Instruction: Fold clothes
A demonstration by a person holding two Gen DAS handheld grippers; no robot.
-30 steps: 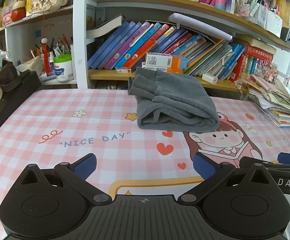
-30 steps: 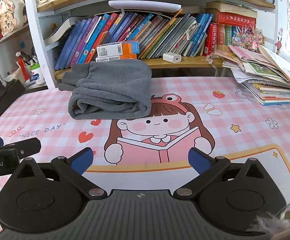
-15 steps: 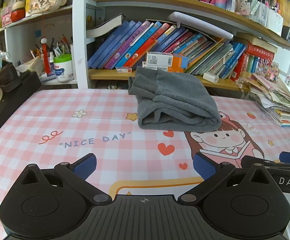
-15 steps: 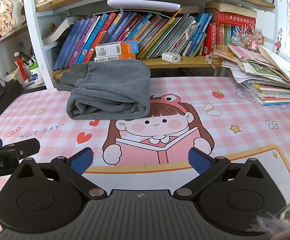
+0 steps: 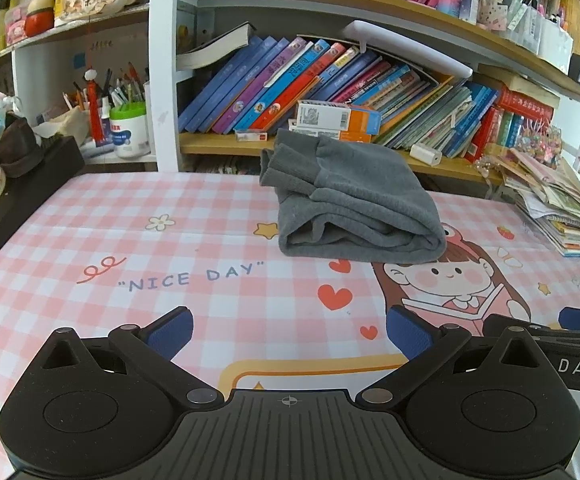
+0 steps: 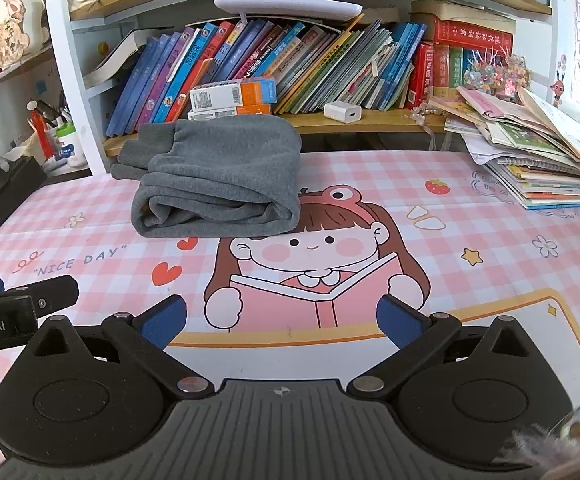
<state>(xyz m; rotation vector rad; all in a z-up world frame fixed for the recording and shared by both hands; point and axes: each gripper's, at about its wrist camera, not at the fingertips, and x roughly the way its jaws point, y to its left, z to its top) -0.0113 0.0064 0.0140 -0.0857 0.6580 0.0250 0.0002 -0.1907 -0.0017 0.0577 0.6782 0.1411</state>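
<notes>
The bookshelf (image 5: 330, 148) backs the pink checked mat (image 5: 170, 248). Just in front of the shelf's lower board lies the folded grey garment (image 5: 354, 200), cuffs toward it. Well short of it, the left gripper (image 5: 288, 334) and right gripper (image 6: 282, 322) both gape wide, empty. A careless nudge could spill the loose layered folds. Since a second ago, almost nothing has shifted.
</notes>
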